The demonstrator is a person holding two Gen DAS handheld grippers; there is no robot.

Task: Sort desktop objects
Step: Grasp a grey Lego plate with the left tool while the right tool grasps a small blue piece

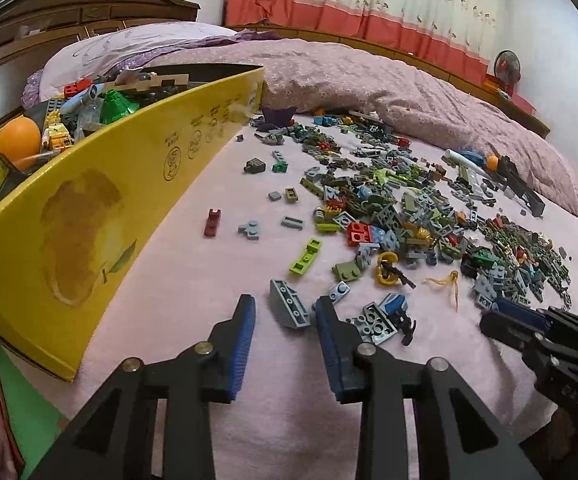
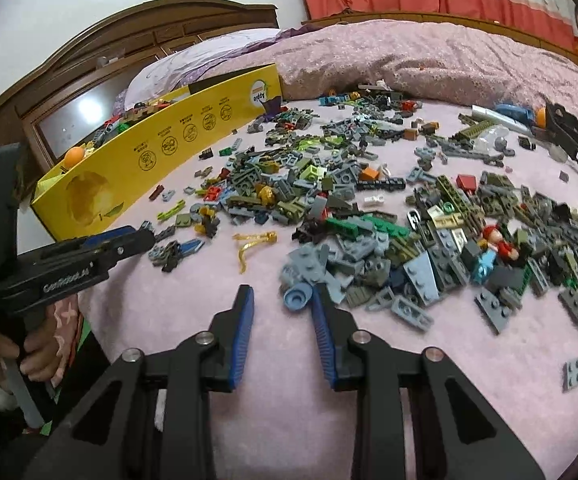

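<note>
A wide scatter of small toy bricks (image 1: 401, 216) covers the pink bed sheet; it also shows in the right wrist view (image 2: 389, 216). A yellow cardboard box (image 1: 101, 208) holding sorted bricks and an orange ball (image 1: 17, 142) stands at the left; the box also shows in the right wrist view (image 2: 149, 168). My left gripper (image 1: 285, 312) is open and empty, with a grey sloped brick (image 1: 289, 308) lying just ahead between its fingertips. My right gripper (image 2: 283, 300) is open and empty, with a round blue-grey piece (image 2: 297, 297) lying by its right fingertip.
A rumpled purple quilt (image 1: 409, 84) lies behind the bricks. A long black toy part (image 1: 521, 188) rests at the far right of the pile. A wooden headboard (image 2: 129, 64) stands behind the box. The right gripper shows in the left wrist view (image 1: 529, 320).
</note>
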